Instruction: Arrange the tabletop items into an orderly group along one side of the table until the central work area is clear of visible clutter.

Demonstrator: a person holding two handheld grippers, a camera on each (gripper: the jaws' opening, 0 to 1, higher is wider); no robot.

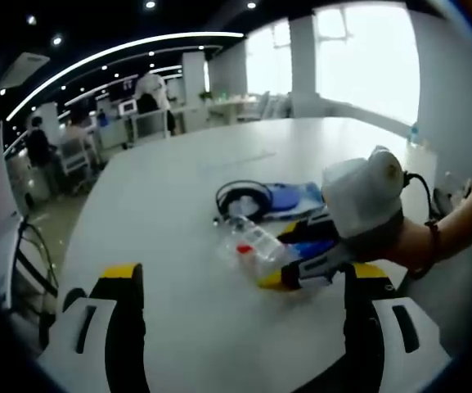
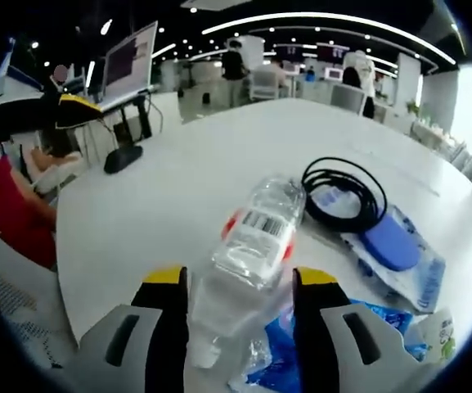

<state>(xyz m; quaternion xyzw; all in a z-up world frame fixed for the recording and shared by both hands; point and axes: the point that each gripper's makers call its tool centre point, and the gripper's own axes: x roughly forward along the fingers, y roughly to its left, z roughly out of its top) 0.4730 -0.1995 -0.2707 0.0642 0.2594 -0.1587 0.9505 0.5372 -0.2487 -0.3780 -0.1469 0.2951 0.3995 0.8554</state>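
Right gripper view showed the right gripper (image 2: 240,307) with its jaws around a clear plastic bottle (image 2: 256,237), holding its lower end on the white table (image 2: 154,196). A black cable (image 2: 343,192) and a blue pouch (image 2: 391,241) lay just past the bottle. Left gripper (image 1: 244,307) hung with jaws wide apart and nothing between them, the bottle ahead of it.

Open counter (image 1: 170,188): we find it bare left of and beyond the cluster. Obstacles, bunched: bottle (image 2: 256,237) between our right tool's (image 2: 240,286) jaws, cable (image 2: 342,192) and blue pouch (image 2: 391,246) just beyond.
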